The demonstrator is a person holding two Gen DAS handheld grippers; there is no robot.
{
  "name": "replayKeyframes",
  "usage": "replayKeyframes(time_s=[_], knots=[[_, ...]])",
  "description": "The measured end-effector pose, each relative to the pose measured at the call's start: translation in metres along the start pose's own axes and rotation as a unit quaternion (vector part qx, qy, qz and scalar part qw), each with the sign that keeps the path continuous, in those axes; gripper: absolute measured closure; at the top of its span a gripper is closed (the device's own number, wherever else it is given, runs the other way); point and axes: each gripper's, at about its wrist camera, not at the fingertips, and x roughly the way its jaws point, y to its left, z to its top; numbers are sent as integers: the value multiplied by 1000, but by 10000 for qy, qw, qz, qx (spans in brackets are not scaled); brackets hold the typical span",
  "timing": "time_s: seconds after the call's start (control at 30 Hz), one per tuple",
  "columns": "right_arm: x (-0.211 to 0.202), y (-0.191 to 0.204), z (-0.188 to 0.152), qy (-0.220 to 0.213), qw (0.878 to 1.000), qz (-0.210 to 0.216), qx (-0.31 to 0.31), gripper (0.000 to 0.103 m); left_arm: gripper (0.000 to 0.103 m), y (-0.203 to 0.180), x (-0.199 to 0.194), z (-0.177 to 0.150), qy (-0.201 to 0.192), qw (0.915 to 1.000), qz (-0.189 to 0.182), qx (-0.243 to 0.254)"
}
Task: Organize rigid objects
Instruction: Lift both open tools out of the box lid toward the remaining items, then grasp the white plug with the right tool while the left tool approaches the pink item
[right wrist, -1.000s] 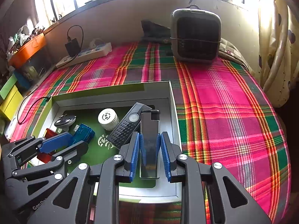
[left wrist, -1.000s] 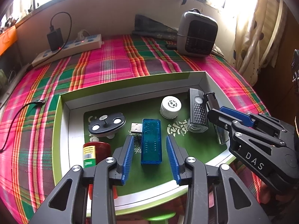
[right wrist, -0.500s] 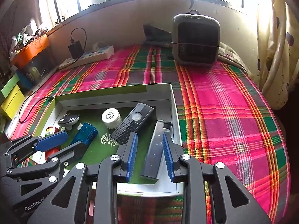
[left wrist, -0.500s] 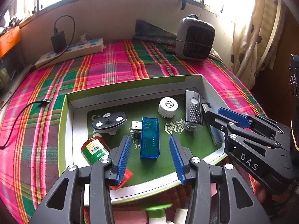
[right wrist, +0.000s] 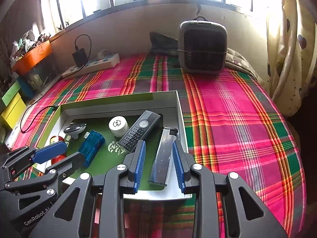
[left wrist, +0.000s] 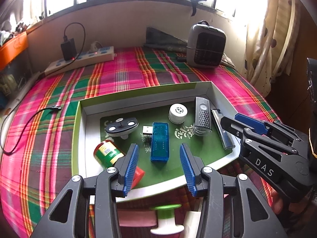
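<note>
A green-lined box (left wrist: 83, 138) (right wrist: 181, 119) on the plaid cloth holds several small objects. My left gripper (left wrist: 158, 166) is open above the box's near edge, behind a blue USB device (left wrist: 160, 141) (right wrist: 91, 146). My right gripper (right wrist: 158, 164) is open with a dark lighter (right wrist: 163, 156) (left wrist: 222, 131) lying loose between its fingers against the box's right wall. Also in the box are a white cap (left wrist: 177, 112), a black remote (left wrist: 202, 117), a grey disc piece (left wrist: 121, 128) and a red-capped bottle (left wrist: 109, 154).
A grey heater (left wrist: 206, 45) stands at the back right. A power strip (left wrist: 79, 61) with a charger lies at the back left, its cable (left wrist: 19, 130) trailing over the cloth. A curtain (right wrist: 291, 45) hangs on the right. An orange bin (right wrist: 32, 56) sits far left.
My right gripper opened and let go of the lighter, which now lies in the box. Both grippers have drawn back and up from the box. The left gripper opened wider.
</note>
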Motion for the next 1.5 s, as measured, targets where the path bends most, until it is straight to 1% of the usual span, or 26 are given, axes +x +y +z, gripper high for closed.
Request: replayKeyframes(time_s=[0.23, 0.33, 0.4, 0.5, 0.6, 0.7, 0.9, 1.03, 1.3, 1.33, 1.4, 1.43, 1.5], knots=[[-14, 5, -5, -147, 9999, 28, -25, 73, 60, -3, -18, -5, -185, 9998, -32, 7], [-22, 5, -8, -204, 9998, 47, -1, 73, 60, -3, -25, -8, -254, 9997, 22, 30], [-27, 6, -10, -239, 9997, 73, 6, 73, 60, -1, -29, -9, -271, 9996, -16, -8], [-35, 6, -14, -282, 9996, 101, 9, 73, 60, 1, -35, -12, -301, 9995, 33, -21], [-41, 9, -19, -303, 9994, 137, 4, 73, 60, 4, -40, -17, -307, 9995, -23, -82], [-47, 13, -24, -307, 9993, 191, -23, 73, 60, 11, -46, -23, -317, 9993, -52, -178], [-54, 18, -37, -231, 9990, 381, 4, 73, 60, 31, -50, -35, -249, 9986, 53, -460], [-58, 24, -45, -186, 9988, 459, -8, 73, 59, 45, -53, -46, -207, 9976, -26, -667], [-67, 40, -61, -108, 9962, 862, -38, 73, 58, 71, -61, -62, -201, 9949, -20, -990], [-68, 41, -62, -102, 9957, 922, -19, 72, 58, 73, -62, -64, -213, 9946, -6, -1019], [-67, 44, -64, -78, 9950, 992, 42, 64, 58, 77, -63, -67, -214, 9942, -7, -1052], [-67, 46, -64, -76, 9948, 1019, 43, 55, 58, 80, -63, -69, -201, 9938, -4, -1098], [-67, 51, -66, -56, 9940, 1094, -7, 53, 57, 83, -63, -71, -180, 9934, -33, -1134]])
